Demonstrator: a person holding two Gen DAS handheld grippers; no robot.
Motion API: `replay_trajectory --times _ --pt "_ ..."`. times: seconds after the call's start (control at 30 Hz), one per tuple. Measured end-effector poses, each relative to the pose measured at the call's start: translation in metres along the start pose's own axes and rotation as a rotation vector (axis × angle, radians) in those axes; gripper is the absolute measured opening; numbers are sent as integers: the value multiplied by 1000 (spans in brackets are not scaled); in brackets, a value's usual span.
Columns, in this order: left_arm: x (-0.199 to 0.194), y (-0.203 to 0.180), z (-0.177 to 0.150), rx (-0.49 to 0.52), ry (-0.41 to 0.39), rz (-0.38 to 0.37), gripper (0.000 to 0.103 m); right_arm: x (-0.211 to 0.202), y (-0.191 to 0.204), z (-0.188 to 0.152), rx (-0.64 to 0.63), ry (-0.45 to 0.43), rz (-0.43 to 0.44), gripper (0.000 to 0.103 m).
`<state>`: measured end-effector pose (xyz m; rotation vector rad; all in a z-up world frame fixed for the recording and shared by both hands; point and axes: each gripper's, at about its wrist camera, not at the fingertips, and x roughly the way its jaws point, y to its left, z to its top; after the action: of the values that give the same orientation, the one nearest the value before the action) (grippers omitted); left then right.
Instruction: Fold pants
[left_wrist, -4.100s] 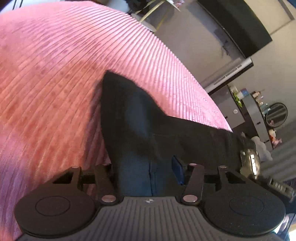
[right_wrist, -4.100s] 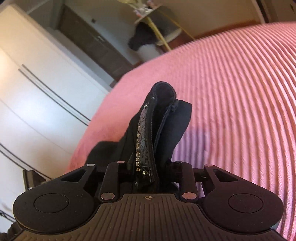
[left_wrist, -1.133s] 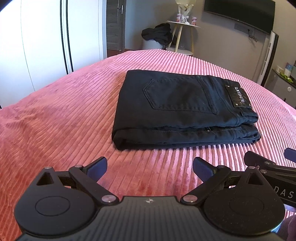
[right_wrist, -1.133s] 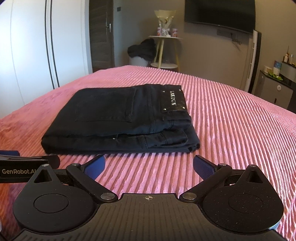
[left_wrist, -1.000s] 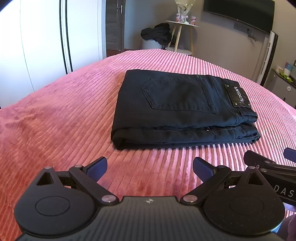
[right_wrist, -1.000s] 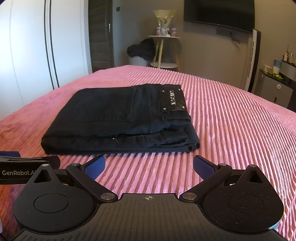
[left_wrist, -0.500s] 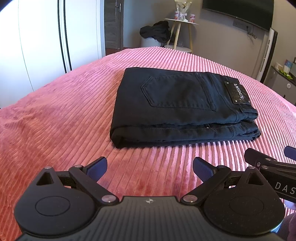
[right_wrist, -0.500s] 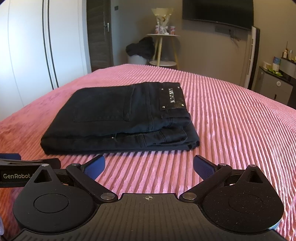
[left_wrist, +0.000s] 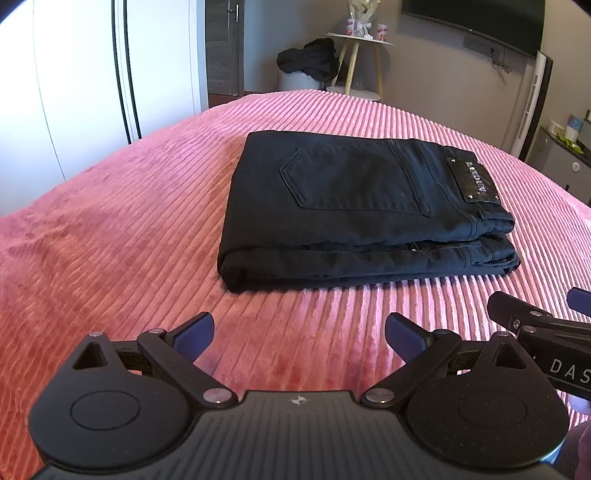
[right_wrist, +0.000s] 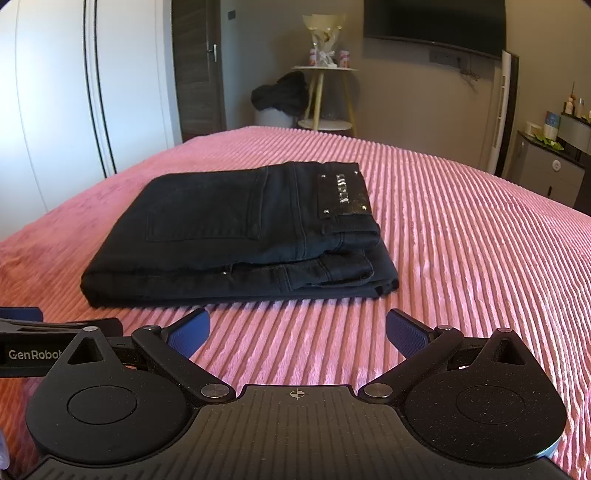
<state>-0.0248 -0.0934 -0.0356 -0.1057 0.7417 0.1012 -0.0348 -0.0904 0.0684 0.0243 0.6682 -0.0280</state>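
Black pants (left_wrist: 354, 206) lie folded into a flat rectangular stack on the pink ribbed bedspread (left_wrist: 110, 221), back pocket and shiny brand patch facing up. In the right wrist view the same pants (right_wrist: 240, 229) sit just ahead of me. My left gripper (left_wrist: 299, 336) is open, held short of the stack's near edge with nothing between its blue pads. My right gripper (right_wrist: 297, 330) is also open and empty, likewise short of the stack. Each gripper shows at the edge of the other's view.
White wardrobe doors (left_wrist: 74, 85) stand at the left. Beyond the bed is a small round side table (right_wrist: 325, 96) with a dark bundle of clothing (right_wrist: 280, 96) beside it, a wall television (right_wrist: 436, 22), and a low cabinet (right_wrist: 546, 166) at the right.
About four seconds ago both grippers were shut on the pants, lifted over the bed. Now the pants lie folded and both grippers are open and drawn back. Over the last second, only slight camera drift.
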Motion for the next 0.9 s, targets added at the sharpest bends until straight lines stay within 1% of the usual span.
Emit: replay_trajectory --times 0.9 --pt "1 0 -1 10 8 -3 99 1 -2 -1 9 5 -4 103"
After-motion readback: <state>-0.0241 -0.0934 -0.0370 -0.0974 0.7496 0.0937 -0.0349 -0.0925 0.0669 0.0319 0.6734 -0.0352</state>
